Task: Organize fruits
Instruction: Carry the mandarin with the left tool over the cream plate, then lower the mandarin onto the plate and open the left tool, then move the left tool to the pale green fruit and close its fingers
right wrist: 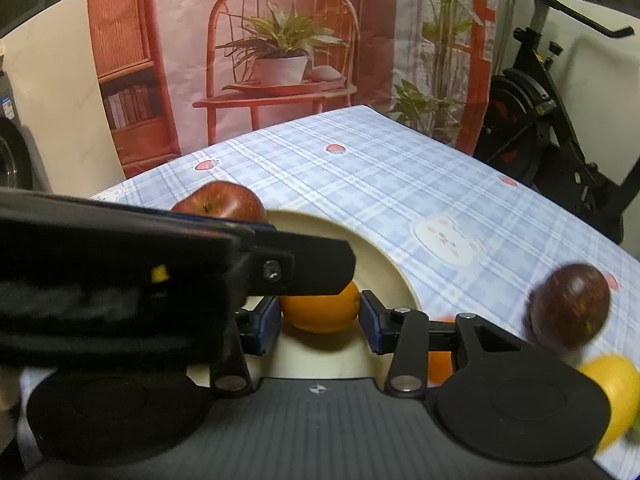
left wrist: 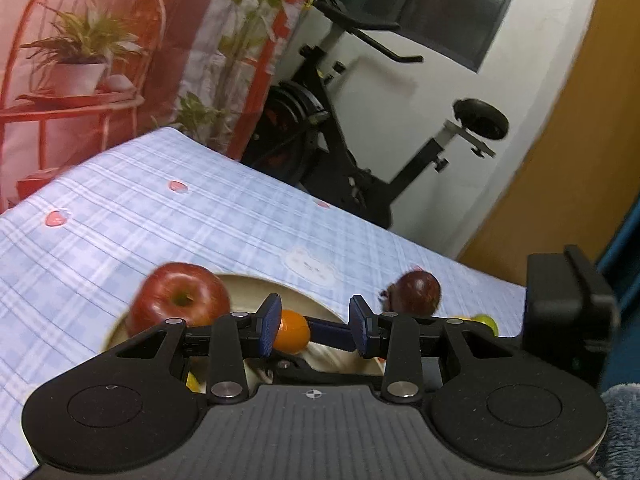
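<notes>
1. No writing on the fruits is readable.
2. The round orange [right wrist: 322, 312] lies on the cream plate [right wrist: 384, 256], beside the red apple [right wrist: 220, 202], between the right gripper [right wrist: 320, 322]'s narrowed, non-touching pads.
3. The left gripper [left wrist: 312, 326] is pressed together, empty.
4. The far checked-cloth bench [right wrist: 400, 184] is open.

One red apple [right wrist: 222, 202] and one orange [right wrist: 322, 312] sit in one plate [right wrist: 384, 256]. One dark fruit [right wrist: 570, 306] and one yellow fruit [right wrist: 614, 390] lie on the cloth [right wrist: 400, 184] (a second orange shape [right wrist: 440, 366] is mostly hidden).
</notes>
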A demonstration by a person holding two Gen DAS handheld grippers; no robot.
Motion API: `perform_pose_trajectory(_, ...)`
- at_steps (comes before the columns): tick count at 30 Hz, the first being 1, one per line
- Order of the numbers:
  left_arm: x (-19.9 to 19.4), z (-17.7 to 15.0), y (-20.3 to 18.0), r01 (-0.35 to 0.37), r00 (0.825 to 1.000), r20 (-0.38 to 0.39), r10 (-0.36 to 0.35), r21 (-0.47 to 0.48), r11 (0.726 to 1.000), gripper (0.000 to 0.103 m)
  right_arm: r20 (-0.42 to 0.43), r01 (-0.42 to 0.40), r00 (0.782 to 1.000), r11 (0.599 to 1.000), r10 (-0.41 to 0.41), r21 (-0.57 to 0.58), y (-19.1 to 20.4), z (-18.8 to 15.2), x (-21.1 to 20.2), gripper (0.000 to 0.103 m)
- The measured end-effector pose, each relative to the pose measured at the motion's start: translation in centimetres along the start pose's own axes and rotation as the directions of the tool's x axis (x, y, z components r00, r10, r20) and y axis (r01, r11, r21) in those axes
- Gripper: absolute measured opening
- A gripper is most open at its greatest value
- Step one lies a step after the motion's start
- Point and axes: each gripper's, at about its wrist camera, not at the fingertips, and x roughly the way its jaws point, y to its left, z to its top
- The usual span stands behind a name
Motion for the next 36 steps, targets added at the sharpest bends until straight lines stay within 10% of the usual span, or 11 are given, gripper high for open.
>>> perform_pose_trajectory(8, -0.3, 0.6, 0.6, -0.018, 1.0, 0.014, 0.019, -0.023, 1.0, 0.039, 0.021, 0.019, 1.0, 1.0, -0.019, -0.009, 0.5, 0.6, 1.0, 0.046)
perform_pose_trajectory(18, -0.2, 0.1, -0.8, -0.011, 1.0, 0.006, 0.011, 0.016, 1.0, 0.039, 0.184, 0.102, 0.975, 0.985, -0.127, 0.139, -3.3, -3.4, -8.9, 0.054)
perform_pose_trajectory(25, 1.1, -1.2, -4.0, 0.051, 0.997, -0.067, -0.046, 0.081, 0.995, 0.039, 0.165, 0.207, 0.953, 0.944, -0.254, 0.257, -6.4, -8.8, -13.5, 0.054)
perform_pose_trajectory(36, 4.1, -2.6, -7.5, 0.147, 0.969, -0.222, -0.111, 0.155, 0.977, 0.039, 0.147, 0.146, 0.971, 0.95, -0.191, 0.275, -6.0, -9.5, -11.8, 0.054)
